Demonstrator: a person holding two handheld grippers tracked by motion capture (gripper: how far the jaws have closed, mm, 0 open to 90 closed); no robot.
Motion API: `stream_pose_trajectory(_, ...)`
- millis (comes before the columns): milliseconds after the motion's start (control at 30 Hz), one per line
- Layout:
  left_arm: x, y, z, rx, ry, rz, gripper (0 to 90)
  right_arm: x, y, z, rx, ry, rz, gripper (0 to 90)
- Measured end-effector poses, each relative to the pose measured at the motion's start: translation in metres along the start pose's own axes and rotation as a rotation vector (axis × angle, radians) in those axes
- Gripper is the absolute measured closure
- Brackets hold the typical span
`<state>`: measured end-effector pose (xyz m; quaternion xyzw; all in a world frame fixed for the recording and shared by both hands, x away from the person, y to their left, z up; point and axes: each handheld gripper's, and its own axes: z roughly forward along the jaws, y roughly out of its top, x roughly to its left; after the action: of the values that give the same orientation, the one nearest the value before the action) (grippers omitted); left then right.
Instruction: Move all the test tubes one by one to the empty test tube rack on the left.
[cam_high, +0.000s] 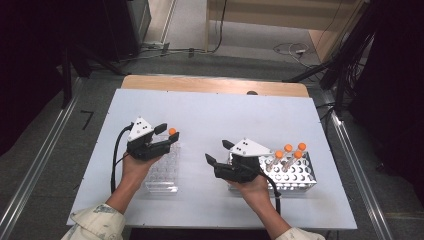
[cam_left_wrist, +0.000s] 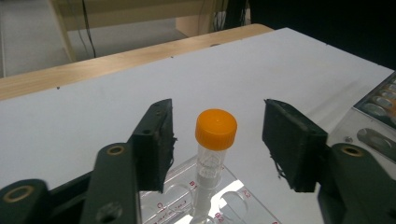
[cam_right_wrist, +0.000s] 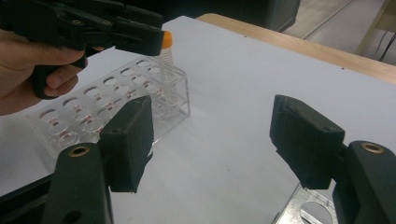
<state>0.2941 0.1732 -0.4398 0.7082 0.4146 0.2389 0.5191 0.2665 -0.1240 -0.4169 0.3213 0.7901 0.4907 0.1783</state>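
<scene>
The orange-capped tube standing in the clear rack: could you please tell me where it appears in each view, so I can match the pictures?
High view: the orange-capped tube is left of centre, at the far end of the clear rack, beside the left hand-held gripper.
Left gripper view: centre, between the open jaws.
Right gripper view: upper left, partly behind the left hand-held gripper.
Shared landmark: the clear rack.

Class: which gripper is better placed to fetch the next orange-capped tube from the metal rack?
Right. The right gripper hangs open beside the metal rack; the left gripper straddles a tube in the clear rack.
</scene>
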Motion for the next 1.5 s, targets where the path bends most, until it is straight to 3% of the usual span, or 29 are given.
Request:
stream_pose_trajectory(233,0.003,0.002,-0.014,-0.063,0.035,-0.060,26.9,-0.011,-0.003,-0.011,-0.010,-0.034,0.021,29.0)
stream_pose_trajectory(400,0.005,0.000,-0.025,-0.113,0.057,-0.109,26.1,-0.021,-0.007,-0.023,-0.023,-0.068,0.034,29.0)
stream_pose_trajectory(1000,0.002,0.000,-0.031,-0.127,0.047,-0.100,26.1,-0.059,-0.025,-0.065,-0.040,-0.214,0.083,29.0)
stream_pose_trajectory(1233,0.000,0.000,-0.030,-0.122,0.051,-0.073,25.4,-0.068,-0.035,-0.084,-0.047,-0.266,0.095,29.2)
stream_pose_trajectory(1500,-0.001,0.000,-0.030,-0.124,0.044,-0.076,25.4,-0.075,-0.049,-0.095,-0.038,-0.298,0.110,30.0)
